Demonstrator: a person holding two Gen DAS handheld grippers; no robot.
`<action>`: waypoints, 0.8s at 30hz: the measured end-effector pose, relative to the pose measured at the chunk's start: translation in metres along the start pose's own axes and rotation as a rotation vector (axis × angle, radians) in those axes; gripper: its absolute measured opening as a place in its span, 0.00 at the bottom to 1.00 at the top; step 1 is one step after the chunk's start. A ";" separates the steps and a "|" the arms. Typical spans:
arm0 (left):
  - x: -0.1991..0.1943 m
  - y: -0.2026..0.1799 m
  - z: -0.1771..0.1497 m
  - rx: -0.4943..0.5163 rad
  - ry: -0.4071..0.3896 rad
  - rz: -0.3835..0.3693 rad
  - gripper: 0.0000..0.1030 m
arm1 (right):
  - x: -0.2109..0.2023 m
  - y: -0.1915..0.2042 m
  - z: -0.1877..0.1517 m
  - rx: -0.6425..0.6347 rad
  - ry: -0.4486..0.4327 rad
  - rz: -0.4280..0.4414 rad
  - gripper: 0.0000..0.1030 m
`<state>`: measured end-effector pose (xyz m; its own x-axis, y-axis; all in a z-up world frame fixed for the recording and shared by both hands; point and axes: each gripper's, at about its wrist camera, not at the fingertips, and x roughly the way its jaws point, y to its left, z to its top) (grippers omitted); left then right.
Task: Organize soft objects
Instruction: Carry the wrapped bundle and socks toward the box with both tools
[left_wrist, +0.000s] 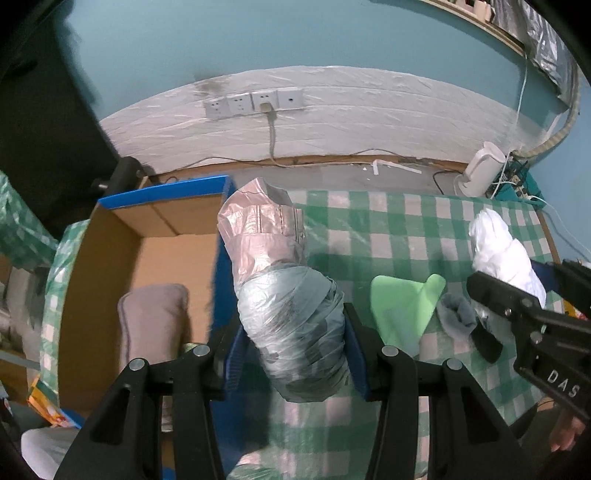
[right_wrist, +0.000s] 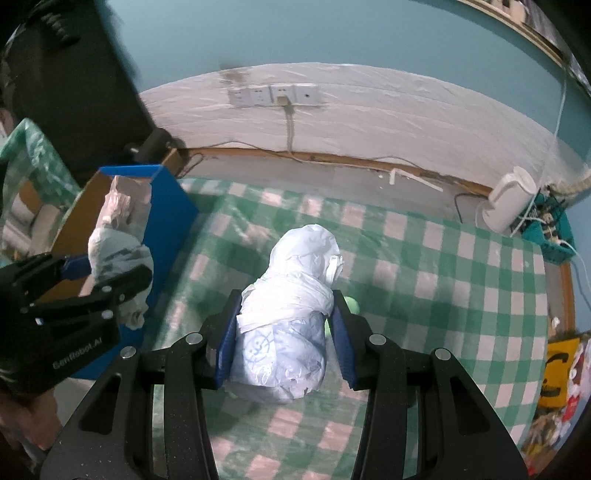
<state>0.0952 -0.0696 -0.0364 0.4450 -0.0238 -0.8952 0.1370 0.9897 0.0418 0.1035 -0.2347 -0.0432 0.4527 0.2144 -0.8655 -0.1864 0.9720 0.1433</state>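
Note:
My left gripper (left_wrist: 293, 349) is shut on a rolled bundle of grey and pink plastic bags (left_wrist: 284, 295), held above the edge of a cardboard box (left_wrist: 110, 258) with blue rims. The same bundle (right_wrist: 118, 240) and left gripper (right_wrist: 110, 280) show at the left of the right wrist view. My right gripper (right_wrist: 284, 332) is shut on a rolled white plastic bag bundle (right_wrist: 291, 314), lifted over the green checked tablecloth (right_wrist: 443, 295). That white bundle (left_wrist: 506, 251) and the right gripper (left_wrist: 517, 291) appear at the right of the left wrist view.
A grey cushion (left_wrist: 155, 325) lies inside the box. A green plastic piece (left_wrist: 402, 306) and a grey sock (left_wrist: 456, 317) lie on the cloth. A white device (left_wrist: 480, 170) and cables sit at the far right by the wall with sockets (left_wrist: 255, 103).

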 end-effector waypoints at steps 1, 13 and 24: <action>-0.002 0.005 -0.002 -0.003 -0.002 0.004 0.47 | 0.000 0.006 0.002 -0.007 -0.001 0.005 0.43; -0.021 0.062 -0.017 -0.048 -0.037 0.068 0.47 | 0.006 0.072 0.021 -0.088 0.002 0.065 0.43; -0.018 0.118 -0.035 -0.120 -0.019 0.102 0.47 | 0.019 0.144 0.031 -0.184 0.020 0.130 0.43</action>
<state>0.0725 0.0528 -0.0309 0.4677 0.0762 -0.8806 -0.0156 0.9968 0.0780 0.1128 -0.0871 -0.0240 0.3978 0.3328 -0.8550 -0.3987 0.9020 0.1657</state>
